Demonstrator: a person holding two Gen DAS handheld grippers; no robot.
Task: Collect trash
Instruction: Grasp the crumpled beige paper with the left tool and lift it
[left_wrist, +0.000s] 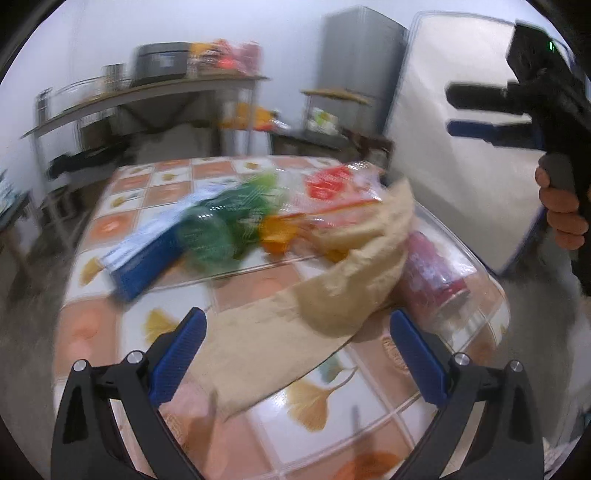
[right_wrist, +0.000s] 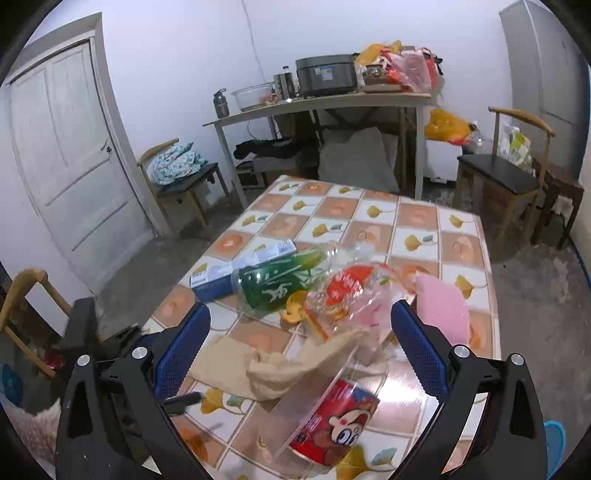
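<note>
Trash lies on a tiled-pattern table (right_wrist: 417, 218): a green plastic bottle (right_wrist: 280, 284), a blue-and-white box (right_wrist: 236, 269), a clear wrapper with a red label (right_wrist: 347, 291), orange peel (right_wrist: 291, 314), a beige cloth (right_wrist: 273, 365), a pink sponge (right_wrist: 443, 306) and a red cartoon can inside a clear container (right_wrist: 332, 424). My left gripper (left_wrist: 295, 350) is open just above the beige cloth (left_wrist: 295, 332), with the red can (left_wrist: 436, 273) to its right. My right gripper (right_wrist: 299, 347) is open above the cloth and can; it also shows in the left wrist view (left_wrist: 480, 114), raised at the right.
A side table (right_wrist: 317, 105) with a cooker, bowl and bags stands at the back wall. Chairs stand at the left (right_wrist: 184, 173) and right (right_wrist: 506, 173). A grey fridge (left_wrist: 354, 66) and a white door (right_wrist: 70, 155) border the room.
</note>
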